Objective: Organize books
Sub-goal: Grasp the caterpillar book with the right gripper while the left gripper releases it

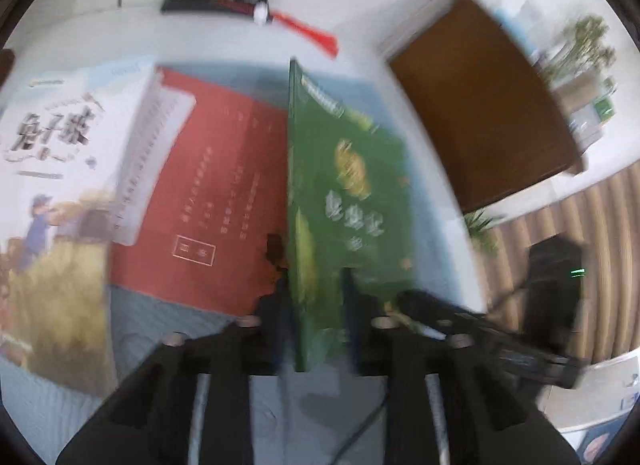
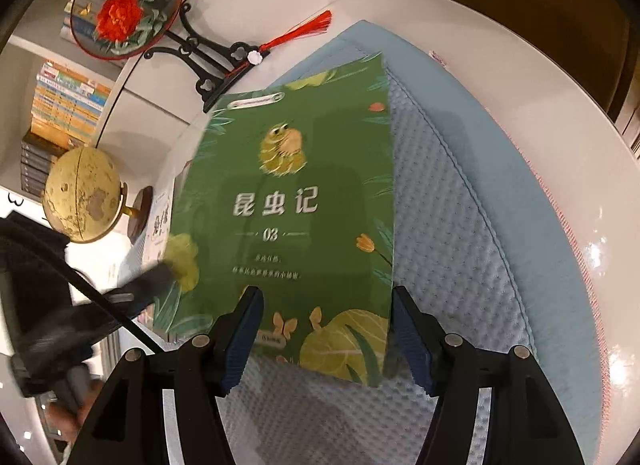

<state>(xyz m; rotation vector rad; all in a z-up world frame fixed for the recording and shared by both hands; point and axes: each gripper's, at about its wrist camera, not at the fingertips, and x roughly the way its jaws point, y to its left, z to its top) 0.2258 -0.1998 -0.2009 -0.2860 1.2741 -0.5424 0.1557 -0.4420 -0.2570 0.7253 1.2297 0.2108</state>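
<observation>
A green book (image 1: 352,185) with a yellow insect on its cover stands on edge, with my left gripper (image 1: 314,285) shut on its lower edge. In the right wrist view the same green book (image 2: 292,193) leans up off the blue mat (image 2: 460,205), and my left gripper (image 2: 148,285) shows blurred at the book's left side. My right gripper (image 2: 326,329) is open, its blue pads (image 2: 244,329) standing on either side of the book's bottom part without pressing it. A red book (image 1: 208,193) lies flat on the mat. A white illustrated book (image 1: 60,165) partly overlaps it on the left.
The mat lies on a white round table (image 2: 560,145). At its back stand a round fan ornament (image 2: 124,5) on a black stand with a red tassel (image 2: 308,27), and a globe (image 2: 84,195). Book-filled shelves (image 2: 68,101) are behind. A brown panel (image 1: 480,105) is on the right.
</observation>
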